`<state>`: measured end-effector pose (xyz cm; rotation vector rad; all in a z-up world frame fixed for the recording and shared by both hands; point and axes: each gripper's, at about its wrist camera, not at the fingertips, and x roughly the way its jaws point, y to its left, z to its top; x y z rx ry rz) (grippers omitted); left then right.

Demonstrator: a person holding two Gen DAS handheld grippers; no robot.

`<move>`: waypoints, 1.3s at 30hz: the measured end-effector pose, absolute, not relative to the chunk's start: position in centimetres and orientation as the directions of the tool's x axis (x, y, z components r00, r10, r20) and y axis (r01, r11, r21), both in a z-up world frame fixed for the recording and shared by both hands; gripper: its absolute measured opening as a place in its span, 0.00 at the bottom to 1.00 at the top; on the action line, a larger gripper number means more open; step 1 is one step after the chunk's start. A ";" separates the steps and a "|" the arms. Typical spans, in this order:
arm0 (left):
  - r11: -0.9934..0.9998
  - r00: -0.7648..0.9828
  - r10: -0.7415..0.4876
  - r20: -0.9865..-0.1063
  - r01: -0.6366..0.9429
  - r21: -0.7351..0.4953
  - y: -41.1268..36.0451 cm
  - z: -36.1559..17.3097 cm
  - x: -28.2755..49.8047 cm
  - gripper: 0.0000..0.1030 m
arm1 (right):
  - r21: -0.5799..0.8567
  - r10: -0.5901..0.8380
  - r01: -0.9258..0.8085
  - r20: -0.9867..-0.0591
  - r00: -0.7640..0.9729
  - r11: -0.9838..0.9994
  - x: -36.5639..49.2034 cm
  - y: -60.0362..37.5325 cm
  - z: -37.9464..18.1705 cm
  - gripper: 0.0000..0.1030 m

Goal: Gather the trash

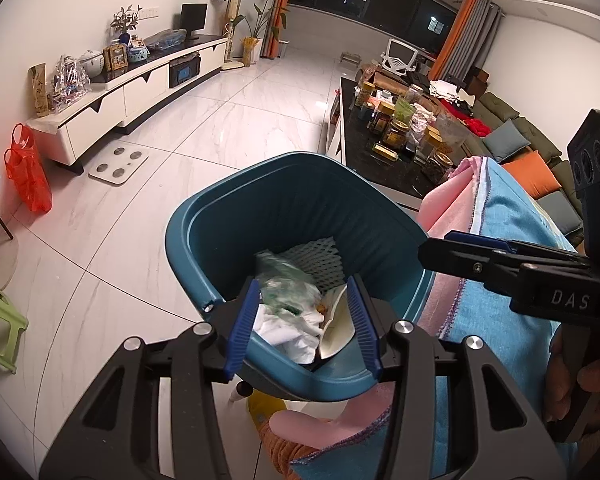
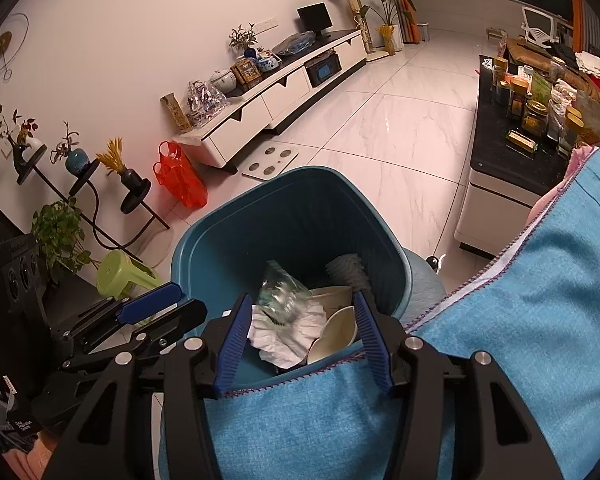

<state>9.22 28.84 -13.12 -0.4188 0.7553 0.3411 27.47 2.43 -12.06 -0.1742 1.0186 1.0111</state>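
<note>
Both tongs hang over the blue bin (image 1: 260, 208), which stands on the tiled floor (image 1: 228, 120) beside a blue-and-pink cloth (image 2: 532, 280). The left tongs (image 1: 304, 316) are spread apart with nothing between the pads; the right tongs (image 2: 300, 336) are likewise released and empty. Inside the bin lie a crumpled white tissue (image 2: 288, 332), a clear plastic wrapper (image 2: 280, 292), paper cups (image 2: 336, 332) and white foam netting (image 1: 320, 260)

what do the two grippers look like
Both are black, cut-out linkage frames with silver pivot bolts and ribbed blue pads on the jaws. The left gripper and right gripper match; white "DAS" lettering shows on the right one's side. No cables visible.
</note>
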 end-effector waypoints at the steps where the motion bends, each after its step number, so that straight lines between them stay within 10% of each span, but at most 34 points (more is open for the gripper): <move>1: 0.865 0.682 0.153 -0.715 -0.442 -0.236 28.7 -13.0 9.1 0.46 | 0.313 0.622 -0.767 -0.771 0.139 0.560 27.4 2.4 -12.1 0.49; 9: 0.886 0.715 0.210 -0.667 -0.427 -0.179 27.4 -11.1 7.1 0.70 | 0.325 0.661 -0.766 -0.732 0.167 0.554 26.8 0.2 -11.3 0.51; 14: 0.905 0.761 0.237 -0.604 -0.398 -0.146 25.4 -9.2 4.9 0.95 | 0.309 0.693 -0.773 -0.685 0.222 0.554 25.2 -3.1 -9.6 0.69; 23: 0.954 0.838 0.203 -0.506 -0.286 -0.090 18.2 -6.4 3.1 0.95 | 0.196 0.688 -0.743 -0.576 0.441 0.640 20.6 -12.9 -6.3 0.93; 39: 0.997 0.927 0.045 -0.373 -0.063 -0.036 4.2 -4.2 5.7 0.95 | 0.011 0.304 -0.328 -0.403 0.863 0.945 13.0 -30.8 -6.2 0.93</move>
